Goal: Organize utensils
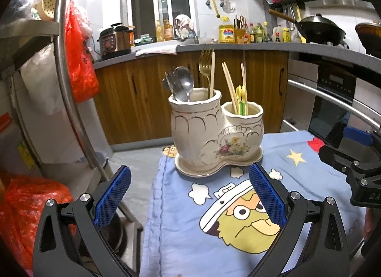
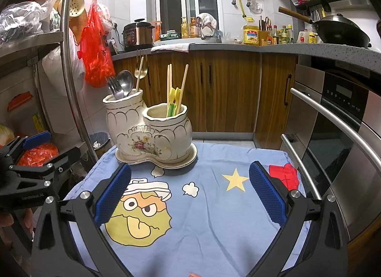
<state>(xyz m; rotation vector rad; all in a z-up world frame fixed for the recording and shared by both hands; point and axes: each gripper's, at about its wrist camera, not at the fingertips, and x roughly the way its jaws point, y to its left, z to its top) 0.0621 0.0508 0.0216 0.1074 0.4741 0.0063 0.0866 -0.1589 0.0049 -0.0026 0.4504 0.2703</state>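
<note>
1. Left gripper (image 1: 190, 196): jaws spread wide, holding nothing, above blue cloth (image 1: 181, 241).
2. Right gripper (image 2: 190, 196): jaws likewise spread, empty.
3. Utensil holder (image 1: 215, 134) stands on the cloth's far edge.
4. Only the right view shows the oven (image 2: 338, 119) fully.

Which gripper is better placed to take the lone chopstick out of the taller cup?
Left, probably. The holder sits centred before the open left gripper, with the chopstick straight ahead. From the right gripper it stands off to the left.

holder (image 2: 152, 129): cream, gold scallop lines, pink-and-yellow floral motif
cloth (image 2: 214, 217): light blue, yellow cartoon face, yellow star, white clouds, red patch
claw pads (image 1: 112, 198): blue, textured
fork (image 1: 206, 62): gold
spoon (image 1: 185, 79): silver
</note>
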